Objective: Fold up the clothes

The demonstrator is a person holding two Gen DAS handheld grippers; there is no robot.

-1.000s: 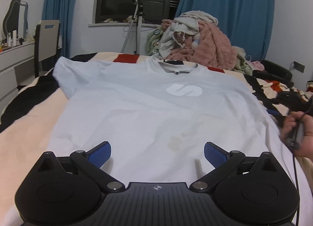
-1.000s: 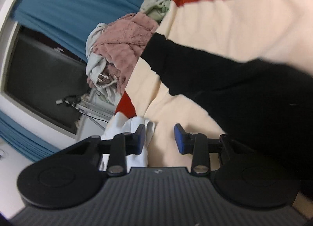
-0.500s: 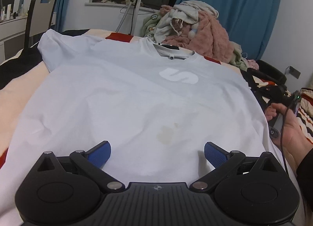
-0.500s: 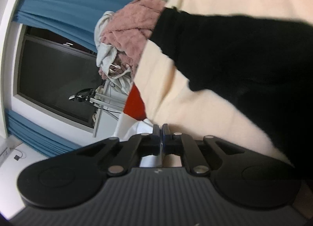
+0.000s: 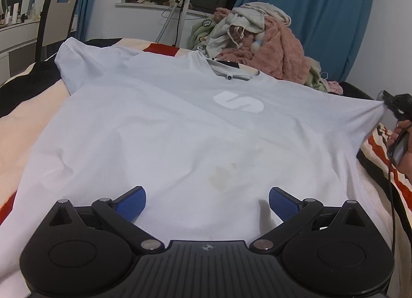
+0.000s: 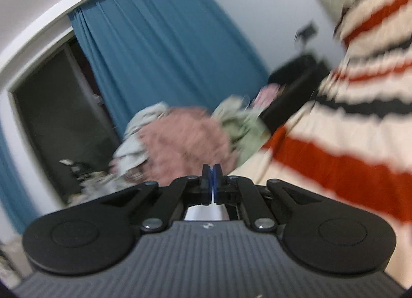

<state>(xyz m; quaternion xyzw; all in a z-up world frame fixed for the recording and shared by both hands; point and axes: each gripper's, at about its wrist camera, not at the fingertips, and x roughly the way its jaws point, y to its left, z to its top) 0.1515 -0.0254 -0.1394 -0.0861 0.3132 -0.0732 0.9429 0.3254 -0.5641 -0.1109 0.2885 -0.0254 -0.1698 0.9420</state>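
A pale blue T-shirt (image 5: 180, 127) with a white logo lies face up on the bed, collar at the far end. My left gripper (image 5: 207, 201) is open and empty, low over the shirt's hem. My right gripper (image 6: 212, 182) is shut on the shirt's right sleeve; white cloth (image 6: 204, 213) shows under its closed pads. In the left wrist view the right gripper (image 5: 394, 104) holds that sleeve lifted and stretched out to the right. The right wrist view is motion-blurred.
The bed has a cream, red and black striped cover (image 5: 378, 153). A heap of pink, grey and green clothes (image 5: 257, 42) sits at the far end. A chair (image 5: 56, 19) and dresser stand at the left, blue curtains (image 5: 319, 14) behind.
My right gripper closed on the right sleeve and pulled it up and outward to the right. The left gripper moved lower and nearer over the shirt, staying open.
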